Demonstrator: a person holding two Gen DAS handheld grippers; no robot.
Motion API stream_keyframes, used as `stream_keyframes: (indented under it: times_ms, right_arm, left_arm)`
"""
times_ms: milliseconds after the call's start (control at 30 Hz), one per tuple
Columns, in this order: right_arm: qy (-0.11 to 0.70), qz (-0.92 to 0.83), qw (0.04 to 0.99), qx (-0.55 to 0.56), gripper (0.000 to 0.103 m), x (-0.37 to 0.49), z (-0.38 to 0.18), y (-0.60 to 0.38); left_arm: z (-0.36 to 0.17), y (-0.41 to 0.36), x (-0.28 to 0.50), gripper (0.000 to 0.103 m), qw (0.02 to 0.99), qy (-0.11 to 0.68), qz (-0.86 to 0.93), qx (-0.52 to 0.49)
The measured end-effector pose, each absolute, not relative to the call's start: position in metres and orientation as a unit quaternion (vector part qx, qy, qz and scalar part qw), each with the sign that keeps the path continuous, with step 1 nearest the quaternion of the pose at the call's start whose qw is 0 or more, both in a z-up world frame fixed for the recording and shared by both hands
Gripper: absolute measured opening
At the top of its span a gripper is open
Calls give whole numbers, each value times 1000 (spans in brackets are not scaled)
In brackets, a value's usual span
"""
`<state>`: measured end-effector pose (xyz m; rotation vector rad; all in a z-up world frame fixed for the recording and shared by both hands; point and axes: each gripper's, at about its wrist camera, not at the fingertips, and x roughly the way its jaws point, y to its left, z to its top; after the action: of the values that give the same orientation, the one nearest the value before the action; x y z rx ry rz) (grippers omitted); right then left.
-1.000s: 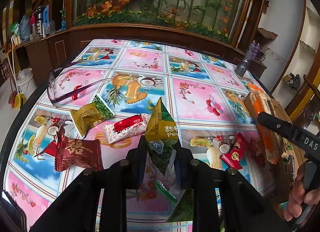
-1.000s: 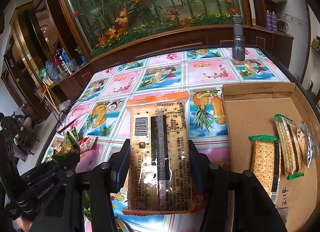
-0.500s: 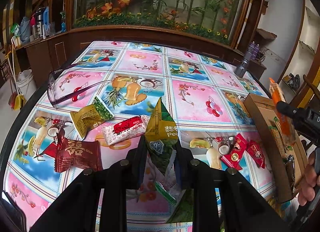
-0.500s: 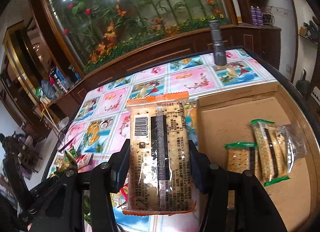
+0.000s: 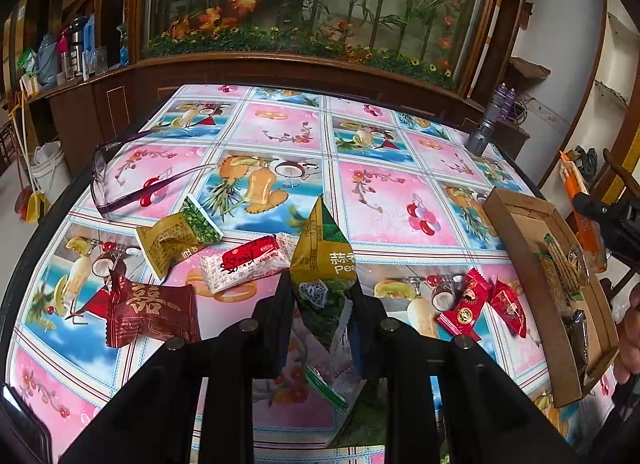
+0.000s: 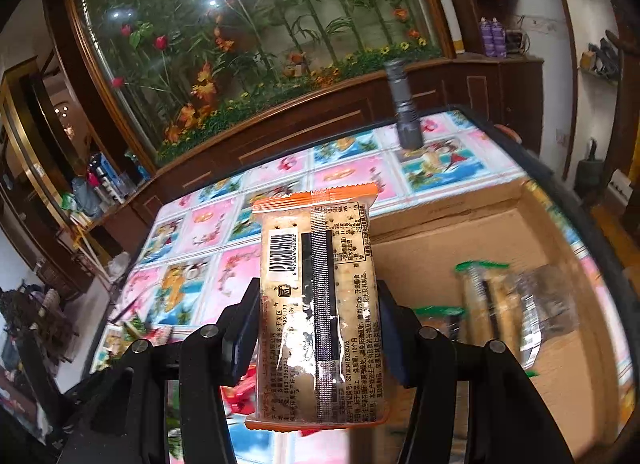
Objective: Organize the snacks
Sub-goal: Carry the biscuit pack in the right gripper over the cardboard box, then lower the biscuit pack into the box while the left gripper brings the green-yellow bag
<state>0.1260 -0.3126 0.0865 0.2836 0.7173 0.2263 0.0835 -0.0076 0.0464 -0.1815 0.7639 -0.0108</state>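
My left gripper (image 5: 320,304) is shut on a green and yellow pea snack packet (image 5: 324,264), held just above the table. My right gripper (image 6: 316,328) is shut on an orange-edged cracker pack (image 6: 316,304), barcode side up, held in the air at the left edge of the open cardboard box (image 6: 436,256). Green-edged cracker packs (image 6: 476,296) lie inside that box. In the left wrist view the box (image 5: 516,215) lies at the table's right edge, with the cracker pack (image 5: 576,191) above its far side. Loose snacks lie on the table: an olive packet (image 5: 168,236), a white and red one (image 5: 244,264), a dark red one (image 5: 152,312).
Two small red packets (image 5: 480,304) lie left of the box. Purple-framed glasses (image 5: 120,183) rest at the table's left. A grey flashlight (image 6: 404,103) stands at the far right corner. A person's hand (image 5: 628,344) shows at the right edge. Wooden cabinets ring the table.
My right gripper carried the cracker pack to the right and a little up, from over the tablecloth to the box's edge. The left gripper and its pea packet stayed still.
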Motion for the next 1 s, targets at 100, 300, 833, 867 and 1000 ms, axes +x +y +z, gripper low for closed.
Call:
stream_keyframes:
  times_ms: [100,300,833,867,1000]
  right_arm:
    - [349,96,922,140,57,129,85,-332]
    - [355,74,914,183,57,137,71,-375]
    - [361,48,905,221,57,144,64,-413]
    - [360,48,904,225,57,144,65,-416]
    - [359,43,902,236,57,144,64,-427]
  left_arm:
    - [45,-8,84,23,924,372,-5,-88]
    - [40,-11,87,23,923,377,-1,-79]
    - [49,-26,81,23,926,365,-25,-96]
    - [52,-33,81,23,927,362,-30,-92]
    - [61,-67,85,23,930,356,-57,-76]
